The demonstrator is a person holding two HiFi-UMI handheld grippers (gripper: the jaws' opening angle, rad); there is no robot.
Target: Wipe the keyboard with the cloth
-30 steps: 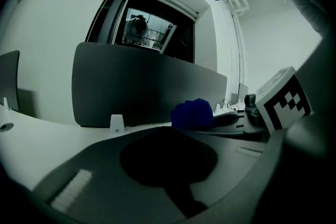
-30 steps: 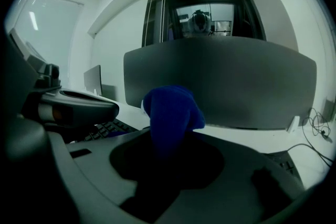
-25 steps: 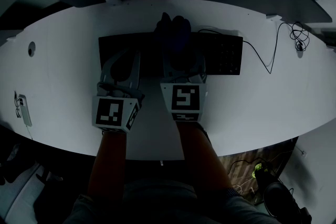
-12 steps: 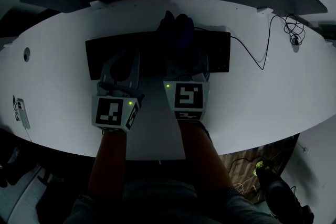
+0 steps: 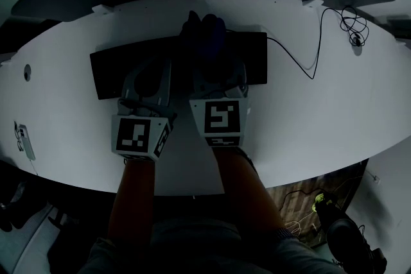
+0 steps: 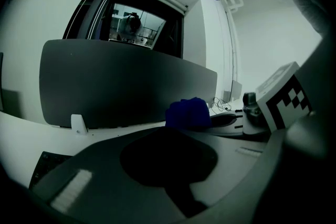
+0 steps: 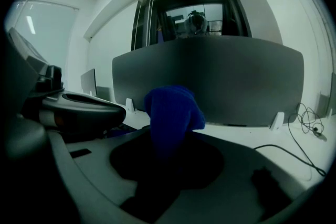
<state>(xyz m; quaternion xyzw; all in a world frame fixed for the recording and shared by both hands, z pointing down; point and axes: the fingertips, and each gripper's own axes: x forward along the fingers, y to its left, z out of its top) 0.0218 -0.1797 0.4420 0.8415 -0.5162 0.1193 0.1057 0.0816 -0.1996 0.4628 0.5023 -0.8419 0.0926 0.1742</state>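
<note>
Two tools sit over the flat black keyboard (image 5: 109, 72): right tool (image 7: 168, 165) clamps the soft blue cloth (image 7: 170, 110), left tool (image 6: 168, 160) is closed and empty; wiping seems midway.

White curved desk (image 5: 321, 119) under dim light, backed by a grey divider panel (image 7: 220, 81) on white clips (image 7: 276, 120). Black cable (image 5: 308, 58) trailing across the desk's right end; round hole (image 5: 27, 72) near its left end. White walls (image 7: 105, 44) and a dark-framed window (image 7: 194, 13) behind the panel; wood-pattern floor (image 5: 302, 199) below the desk's near edge, right side.
</note>
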